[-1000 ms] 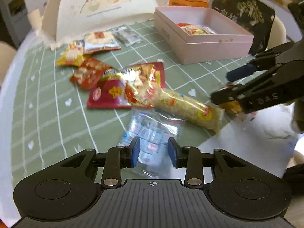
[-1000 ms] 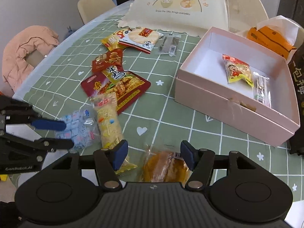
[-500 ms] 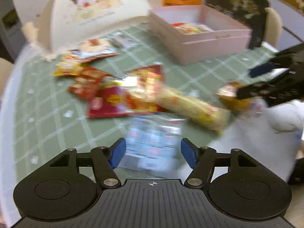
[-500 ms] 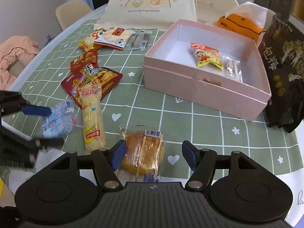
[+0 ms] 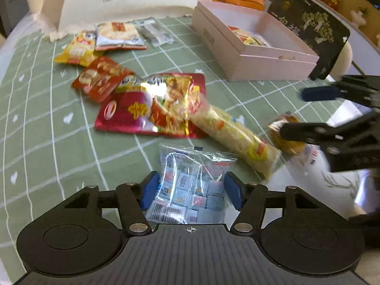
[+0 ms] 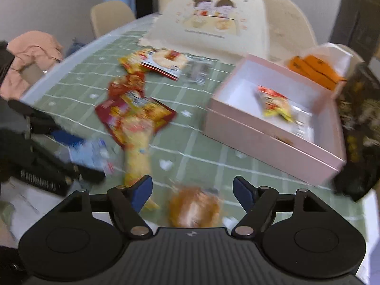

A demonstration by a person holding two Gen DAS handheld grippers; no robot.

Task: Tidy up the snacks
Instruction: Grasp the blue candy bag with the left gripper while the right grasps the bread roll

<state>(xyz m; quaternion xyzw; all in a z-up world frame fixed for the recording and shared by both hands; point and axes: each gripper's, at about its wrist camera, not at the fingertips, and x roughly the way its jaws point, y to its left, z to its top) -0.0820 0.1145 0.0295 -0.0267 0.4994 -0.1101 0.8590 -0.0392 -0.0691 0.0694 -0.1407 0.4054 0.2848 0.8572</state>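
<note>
My left gripper [image 5: 191, 193] is open with its blue pads on either side of a clear bag of small blue sweets [image 5: 192, 185] lying on the green checked tablecloth. My right gripper [image 6: 192, 193] is open over an orange-brown bun in a clear wrapper [image 6: 194, 207], which also shows in the left wrist view [image 5: 286, 134]. An open pink box [image 6: 273, 140] at the right holds a red-and-yellow packet [image 6: 274, 102] and a clear one. A long yellow snack pack [image 5: 234, 134] lies between the two grippers.
Red foil packets [image 5: 152, 104], a small red packet [image 5: 102, 78], a yellow packet [image 5: 77, 51] and a rice-cracker pack [image 5: 118, 34] lie spread over the cloth. A cream cartoon-printed cover [image 6: 213, 21] stands behind. A black bag [image 5: 308, 30] and orange boxes [image 6: 313, 68] flank the pink box.
My left gripper opened wide from nearly shut and now straddles the sweets bag. My right gripper stayed open and moved closer over the bun.
</note>
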